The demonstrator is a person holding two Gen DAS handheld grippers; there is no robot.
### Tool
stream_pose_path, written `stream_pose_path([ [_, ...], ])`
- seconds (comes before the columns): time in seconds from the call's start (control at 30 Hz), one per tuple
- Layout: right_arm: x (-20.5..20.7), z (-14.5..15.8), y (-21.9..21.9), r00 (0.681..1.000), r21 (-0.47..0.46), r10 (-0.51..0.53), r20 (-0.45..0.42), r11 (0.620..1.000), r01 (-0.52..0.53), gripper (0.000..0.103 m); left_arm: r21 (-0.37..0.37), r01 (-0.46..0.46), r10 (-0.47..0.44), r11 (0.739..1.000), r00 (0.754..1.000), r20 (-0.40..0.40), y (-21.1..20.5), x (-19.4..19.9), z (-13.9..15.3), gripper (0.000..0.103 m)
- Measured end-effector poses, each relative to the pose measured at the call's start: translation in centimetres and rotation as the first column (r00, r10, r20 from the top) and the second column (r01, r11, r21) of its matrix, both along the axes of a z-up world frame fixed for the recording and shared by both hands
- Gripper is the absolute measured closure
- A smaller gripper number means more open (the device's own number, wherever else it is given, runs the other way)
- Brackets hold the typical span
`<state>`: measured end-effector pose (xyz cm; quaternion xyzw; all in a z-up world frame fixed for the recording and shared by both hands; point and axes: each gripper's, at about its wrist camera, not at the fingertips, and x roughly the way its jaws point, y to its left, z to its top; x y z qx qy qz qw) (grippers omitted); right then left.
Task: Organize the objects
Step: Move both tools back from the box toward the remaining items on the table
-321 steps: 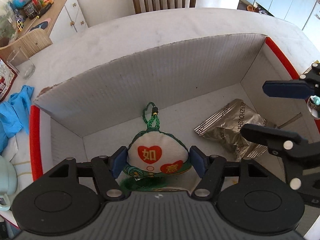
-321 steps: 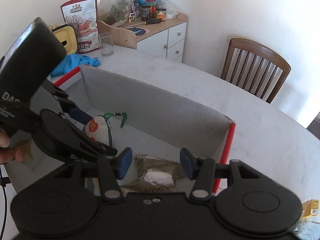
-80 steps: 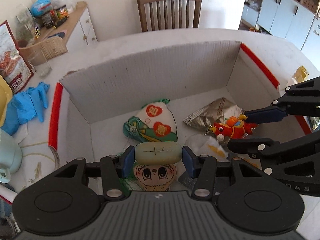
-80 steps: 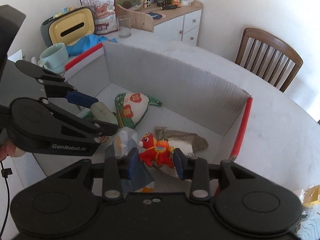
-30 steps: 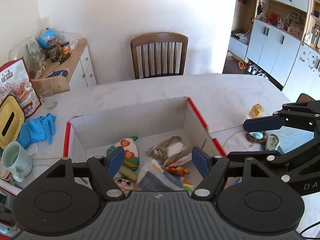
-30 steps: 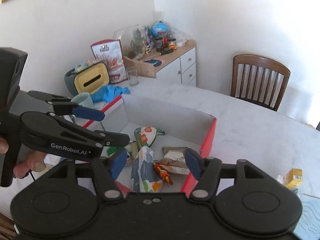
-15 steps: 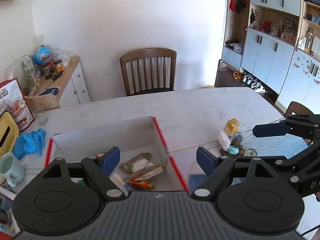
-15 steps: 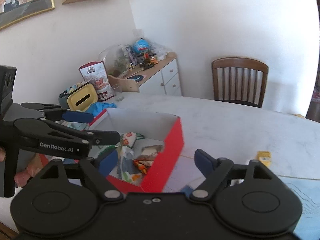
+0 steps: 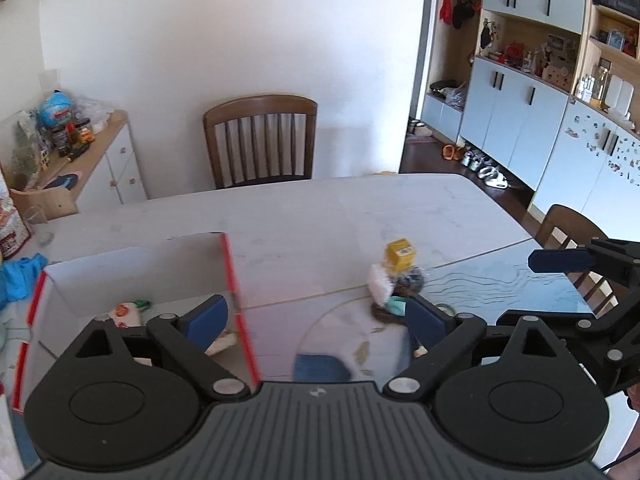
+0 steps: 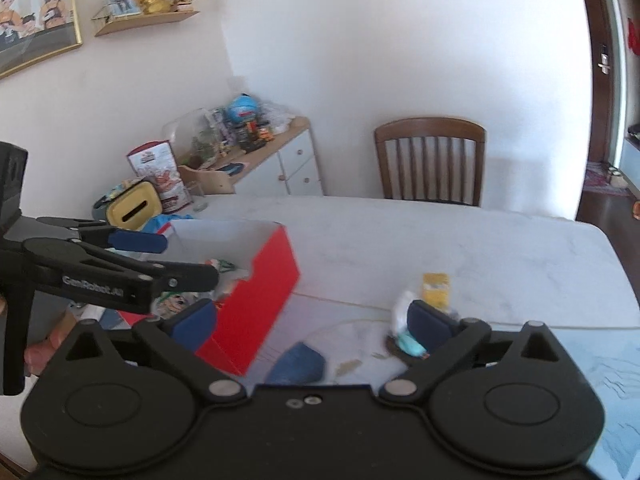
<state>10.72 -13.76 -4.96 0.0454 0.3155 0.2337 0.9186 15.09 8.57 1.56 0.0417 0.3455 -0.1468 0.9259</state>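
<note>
A red-sided cardboard box sits on the white table and holds a white embroidered pouch and other small items, mostly hidden behind my fingers. To its right lies a small pile: a yellow carton, a white packet and a teal object. A blue item lies in front. My left gripper is open and empty, high above the table. My right gripper is open and empty too, right of the box.
A wooden chair stands at the table's far side. A sideboard with clutter stands at the left wall. A blue cloth and a yellow container lie left of the box. A patterned mat covers the table's right part.
Both grippers have let go of their objects in the box, risen well above it and swung right. The view now takes in the pile right of the box.
</note>
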Motion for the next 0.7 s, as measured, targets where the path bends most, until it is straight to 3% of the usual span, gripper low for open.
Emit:
stream_pose_path([
  [0.33,-0.6,-1.9,-5.7,0.996,-0.036,-0.082,-0.035,0.996,0.081,0.002,-0.033,0.063,-0.064,0.997,0.997,-0.036,-4.5,0.0,-2.2,0.001],
  [0.7,0.9,-5.8,-8.7,0.989,-0.100,-0.107,-0.103,0.990,0.097,0.002,-0.017,0.055,-0.056,0.998,0.996,-0.063,-7.6,3.0,-5.8,0.001],
])
